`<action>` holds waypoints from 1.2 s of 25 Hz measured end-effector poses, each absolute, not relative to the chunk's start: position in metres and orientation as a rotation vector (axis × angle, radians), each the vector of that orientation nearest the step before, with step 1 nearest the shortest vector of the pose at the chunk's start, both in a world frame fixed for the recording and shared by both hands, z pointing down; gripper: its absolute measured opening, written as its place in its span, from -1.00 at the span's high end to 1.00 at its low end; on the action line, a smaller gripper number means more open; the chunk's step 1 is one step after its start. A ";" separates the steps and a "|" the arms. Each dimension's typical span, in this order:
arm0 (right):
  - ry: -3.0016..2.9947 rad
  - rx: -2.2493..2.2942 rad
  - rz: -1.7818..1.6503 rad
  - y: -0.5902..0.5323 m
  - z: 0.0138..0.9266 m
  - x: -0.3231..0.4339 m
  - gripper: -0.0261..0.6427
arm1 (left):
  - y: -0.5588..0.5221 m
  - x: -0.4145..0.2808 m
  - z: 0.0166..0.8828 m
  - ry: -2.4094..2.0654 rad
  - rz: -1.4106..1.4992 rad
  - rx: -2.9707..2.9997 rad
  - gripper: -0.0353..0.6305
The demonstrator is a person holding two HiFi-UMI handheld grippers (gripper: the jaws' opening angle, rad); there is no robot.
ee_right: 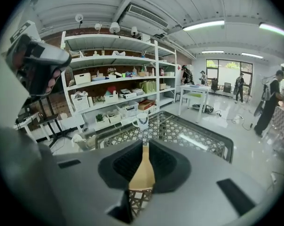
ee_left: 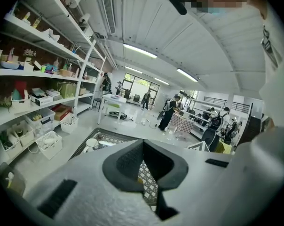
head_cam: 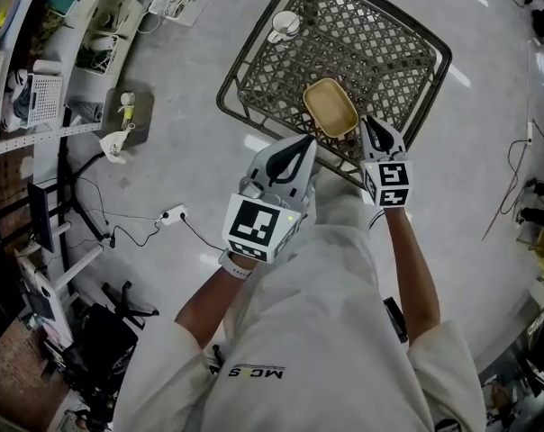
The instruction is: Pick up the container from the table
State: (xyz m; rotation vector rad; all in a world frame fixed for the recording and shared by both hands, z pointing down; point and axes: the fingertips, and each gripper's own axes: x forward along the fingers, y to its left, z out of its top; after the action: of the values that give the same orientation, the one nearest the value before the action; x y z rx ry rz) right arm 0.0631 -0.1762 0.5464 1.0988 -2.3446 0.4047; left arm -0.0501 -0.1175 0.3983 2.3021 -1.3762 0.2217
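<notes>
1 container (head_cam: 330, 107), 1 mug (head_cam: 284, 25) — 1 table (head_cam: 380, 48)

The top of the table (head_cam: 389, 48) is bare over its middle and right part, so a gripper can pass there freely. Only the white mug (head_cam: 284, 25) stands at its upper left corner, and the tan container (head_cam: 330, 108) is at the near edge, between the jaws of the right gripper (head_cam: 368, 129), with the left gripper (head_cam: 301, 149), jaws together, just beside it. The floor (head_cam: 488, 133) at the right of the frame is mostly open, while at the left the shelves (head_cam: 38, 79), a cable (head_cam: 132, 228) and a power strip (head_cam: 175, 213) narrow the way.
</notes>
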 end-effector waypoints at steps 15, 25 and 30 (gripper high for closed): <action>-2.191 1.020 0.515 -0.189 0.645 0.071 0.72 | -0.131 -0.037 0.432 -1.342 0.260 2.249 0.83; -2.112 0.968 0.595 -0.192 0.691 0.073 0.68 | -0.137 -0.023 0.439 -1.308 0.274 2.250 0.83; -2.074 0.960 0.599 -0.195 0.709 0.078 0.67 | -0.135 -0.014 0.443 -1.281 0.283 2.247 0.83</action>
State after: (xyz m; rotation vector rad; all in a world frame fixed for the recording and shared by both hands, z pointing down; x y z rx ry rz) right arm 0.0784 -0.1948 0.7093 0.9595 -2.0737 0.5985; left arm -0.0139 -0.1349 0.4426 2.2475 -1.2814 0.2828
